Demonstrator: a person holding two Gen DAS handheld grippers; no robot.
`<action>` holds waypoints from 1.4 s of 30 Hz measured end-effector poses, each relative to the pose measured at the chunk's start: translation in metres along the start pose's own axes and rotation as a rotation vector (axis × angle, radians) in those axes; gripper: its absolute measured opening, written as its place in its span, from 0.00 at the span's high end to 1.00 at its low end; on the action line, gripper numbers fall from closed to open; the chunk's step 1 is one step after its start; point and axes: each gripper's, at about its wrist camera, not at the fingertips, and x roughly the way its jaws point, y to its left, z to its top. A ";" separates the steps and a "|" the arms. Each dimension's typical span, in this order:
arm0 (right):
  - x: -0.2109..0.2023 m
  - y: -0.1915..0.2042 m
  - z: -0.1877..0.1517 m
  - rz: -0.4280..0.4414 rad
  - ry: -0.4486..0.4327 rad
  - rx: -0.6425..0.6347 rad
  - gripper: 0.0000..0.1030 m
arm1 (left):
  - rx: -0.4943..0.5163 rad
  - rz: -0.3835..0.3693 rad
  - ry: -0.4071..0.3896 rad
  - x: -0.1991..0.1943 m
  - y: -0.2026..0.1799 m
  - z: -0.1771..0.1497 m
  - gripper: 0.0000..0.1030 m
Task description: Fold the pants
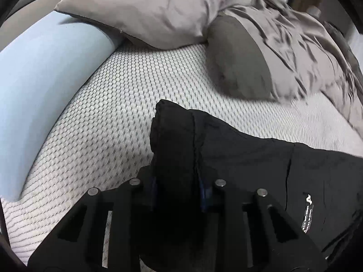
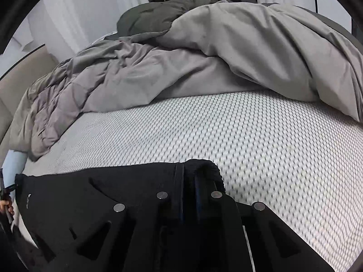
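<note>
On the bed, over a bare mattress (image 1: 118, 104) with a grey-white honeycomb cover: black pants (image 1: 245, 158) spread across the near edge, one folded end bunched and raised off the surface. Left claw (image 1: 177, 190) closed on that thick bunched end, blue-edged pads pressed to either side of the cloth, jaws standing partly apart because of the bulk between them. White printed label (image 1: 308, 213) noted on the pants to the right of this claw. In the right wrist view, right claw (image 2: 189, 195) closed nearly all the way, jaws almost together, a thin fold at the other end of the pants (image 2: 90, 195) pinched between them; a dark corded edge of the garment looped just above the fingertips. Garment stretched between the two claws, its middle lying on the mattress. Grey crumpled duvet (image 2: 226, 52) heaped along the far side of the bed, well apart from the pants. Grey pillow (image 1: 140, 9) at the head end, next to a pale blue padded bolster (image 1: 45, 86) along the mattress edge. Some motion blur in both views.
</note>
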 end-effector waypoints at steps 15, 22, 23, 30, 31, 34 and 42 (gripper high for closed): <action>-0.162 -0.003 -0.090 0.148 -0.168 0.009 0.05 | -0.017 -0.070 -0.134 -0.188 0.053 -0.119 0.01; -0.205 -0.002 -0.187 0.173 -0.168 0.011 0.03 | -0.068 -0.133 0.039 -0.190 0.099 -0.235 0.04; -0.207 -0.002 -0.198 0.172 -0.166 0.011 0.03 | -0.082 -0.142 0.044 -0.184 0.100 -0.237 0.09; -0.210 -0.019 -0.231 0.141 -0.137 0.102 0.03 | -0.062 -0.112 -0.094 -0.180 0.078 -0.211 0.92; -0.213 -0.022 -0.233 0.132 -0.140 0.112 0.03 | -0.066 -0.113 -0.136 -0.188 0.076 -0.201 0.92; -0.223 -0.031 -0.243 0.101 -0.143 0.134 0.03 | -0.058 -0.016 -0.150 -0.179 0.074 -0.175 0.88; -0.209 -0.056 -0.271 0.148 -0.064 0.271 0.03 | -0.212 -0.060 -0.126 -0.189 0.090 -0.210 0.28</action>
